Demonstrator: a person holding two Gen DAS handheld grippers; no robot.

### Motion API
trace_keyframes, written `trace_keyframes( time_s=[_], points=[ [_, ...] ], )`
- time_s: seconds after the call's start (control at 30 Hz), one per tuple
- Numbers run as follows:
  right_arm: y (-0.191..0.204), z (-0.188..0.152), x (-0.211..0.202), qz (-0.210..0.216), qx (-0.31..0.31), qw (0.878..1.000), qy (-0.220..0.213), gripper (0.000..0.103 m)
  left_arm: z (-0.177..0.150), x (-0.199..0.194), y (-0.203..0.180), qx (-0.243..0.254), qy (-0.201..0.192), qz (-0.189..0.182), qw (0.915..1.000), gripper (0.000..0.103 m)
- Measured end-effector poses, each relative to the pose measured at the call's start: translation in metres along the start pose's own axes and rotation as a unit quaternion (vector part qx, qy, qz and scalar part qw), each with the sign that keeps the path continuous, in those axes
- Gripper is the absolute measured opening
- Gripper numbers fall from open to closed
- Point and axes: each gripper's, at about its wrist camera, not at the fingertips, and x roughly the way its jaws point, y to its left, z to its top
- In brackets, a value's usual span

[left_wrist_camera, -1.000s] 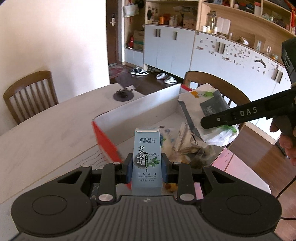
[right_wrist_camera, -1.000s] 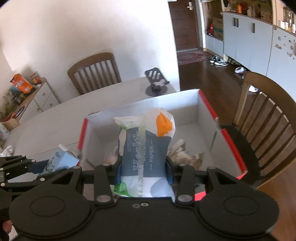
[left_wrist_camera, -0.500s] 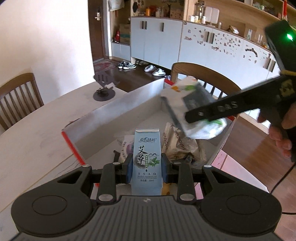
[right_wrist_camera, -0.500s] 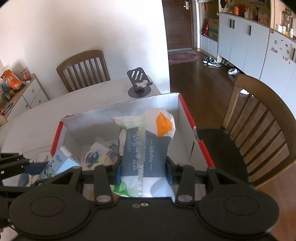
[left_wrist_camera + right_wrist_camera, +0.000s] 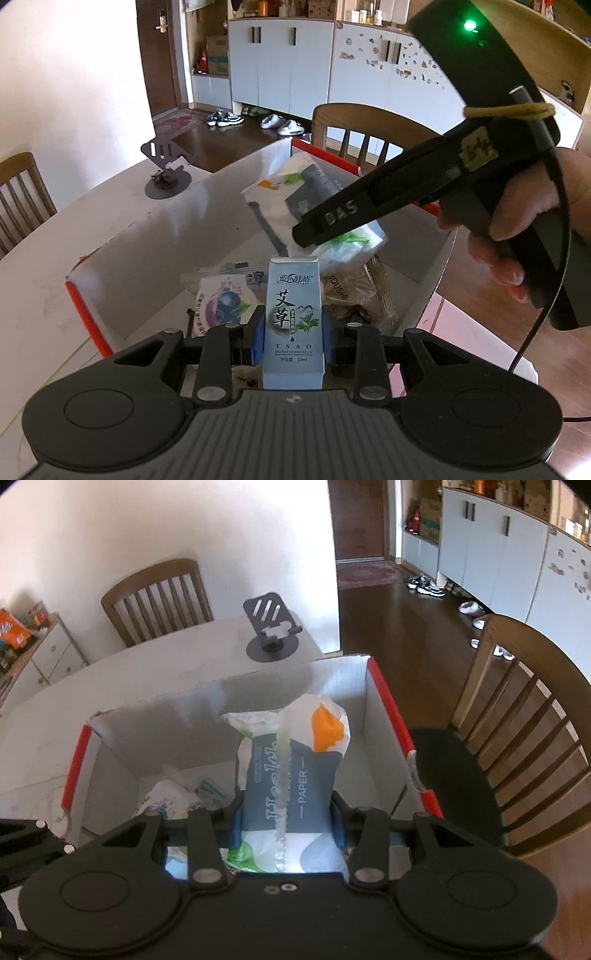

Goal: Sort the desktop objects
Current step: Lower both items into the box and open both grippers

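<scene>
Both loads hang over the red-edged box (image 5: 388, 698), ready to drop in. Right gripper (image 5: 286, 821) is clamped on the tissue pack (image 5: 291, 771); left gripper (image 5: 293, 334) pinches the small oil carton (image 5: 293, 325). Next: lower, release. Only the left view shows snack bags (image 5: 221, 302), seemingly on the box floor.

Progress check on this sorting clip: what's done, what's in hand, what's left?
Done: snack packets already lie in the box. In hand: left gripper clamps the oil carton; right gripper clamps the tissue pack, both above the box. Left: releasing both.
</scene>
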Motion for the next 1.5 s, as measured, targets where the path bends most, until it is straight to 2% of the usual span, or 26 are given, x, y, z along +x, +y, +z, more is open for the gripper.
trace_keyframes(
  time_s=[0.6,0.8,0.93,1.0,1.03,1.07,1.13,1.17,1.5],
  points=[
    [0.004,0.003,0.037,-0.017,-0.027,0.999,0.036,0.042,-0.003,0.024,0.000,-0.001,0.043,-0.027,0.9987,0.028],
    [0.004,0.005,0.040,-0.017,-0.025,0.999,0.040,0.045,-0.004,0.029,0.005,-0.014,0.055,-0.044,0.9974,0.028],
    [0.004,0.004,0.039,-0.015,-0.028,0.999,0.041,0.052,-0.003,0.032,0.014,-0.037,0.056,-0.060,0.9960,0.029],
    [0.003,0.003,0.038,-0.015,-0.026,0.999,0.037,0.057,-0.003,0.031,0.015,-0.041,0.054,-0.067,0.9954,0.031],
    [0.003,0.003,0.037,-0.016,-0.026,0.999,0.035,0.059,-0.004,0.031,0.015,-0.044,0.053,-0.069,0.9952,0.036],
    [0.003,0.003,0.036,-0.017,-0.027,0.999,0.034,0.060,-0.004,0.030,0.015,-0.047,0.052,-0.070,0.9951,0.047],
    [0.003,0.004,0.033,-0.018,-0.027,0.999,0.029,0.061,-0.005,0.024,0.015,-0.051,0.041,-0.069,0.9954,0.061],
    [0.003,0.004,0.031,-0.017,-0.027,0.999,0.026,0.062,-0.005,0.022,0.015,-0.053,0.036,-0.068,0.9956,0.064],
    [0.004,0.003,0.004,-0.003,-0.029,1.000,0.009,0.065,-0.003,0.004,0.021,-0.075,0.025,-0.059,0.9951,0.064]
  ],
)
